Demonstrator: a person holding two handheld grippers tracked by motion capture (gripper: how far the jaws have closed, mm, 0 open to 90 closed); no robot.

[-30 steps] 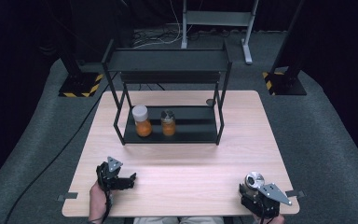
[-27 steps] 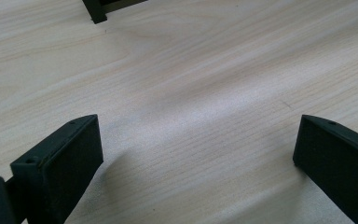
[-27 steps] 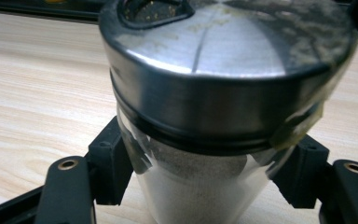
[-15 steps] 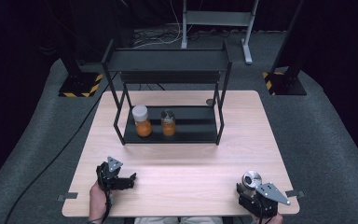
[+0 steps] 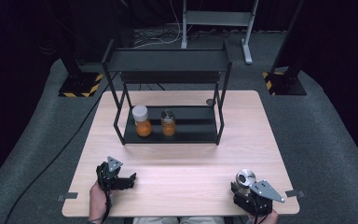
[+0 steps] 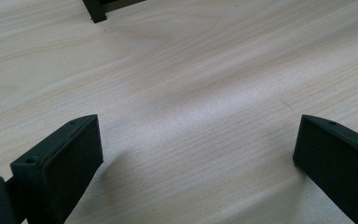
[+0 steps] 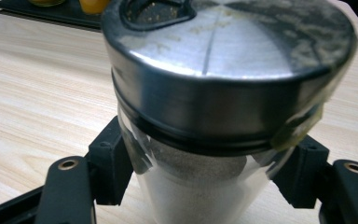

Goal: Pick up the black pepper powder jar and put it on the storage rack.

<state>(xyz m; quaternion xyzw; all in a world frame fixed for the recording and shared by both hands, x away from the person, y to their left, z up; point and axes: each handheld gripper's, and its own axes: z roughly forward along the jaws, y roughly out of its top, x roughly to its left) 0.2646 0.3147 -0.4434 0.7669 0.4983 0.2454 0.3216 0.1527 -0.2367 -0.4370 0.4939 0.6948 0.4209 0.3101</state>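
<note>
jar in hand, shelf next

near the front right corner of the worktop (image 5: 177, 186), the right gripper (image 5: 248, 190) is clenched on a shaker jar (image 7: 223, 107). the jar has a shiny metal lid, a clear body and pale powder inside. the black pads press on its sides below the lid, and it stands almost upright.

by the front left corner, the left gripper (image 5: 117, 178) is released. its jaws are wide apart with bare wood between them.

farther back, in the middle of the worktop, is a black rack (image 5: 168, 60). on its bottom shelf are two more jars: one with a white lid (image 5: 142, 121) and one with a dark lid (image 5: 168, 122), both holding orange stuff. there is free room on the shelf to the right of them.

it looks like the carry step. the next move likely calls for lifting the shaker jar, taking it forward to the rack, and sliding it in low under the top shelf without bumping the posts or the other jars.
</note>
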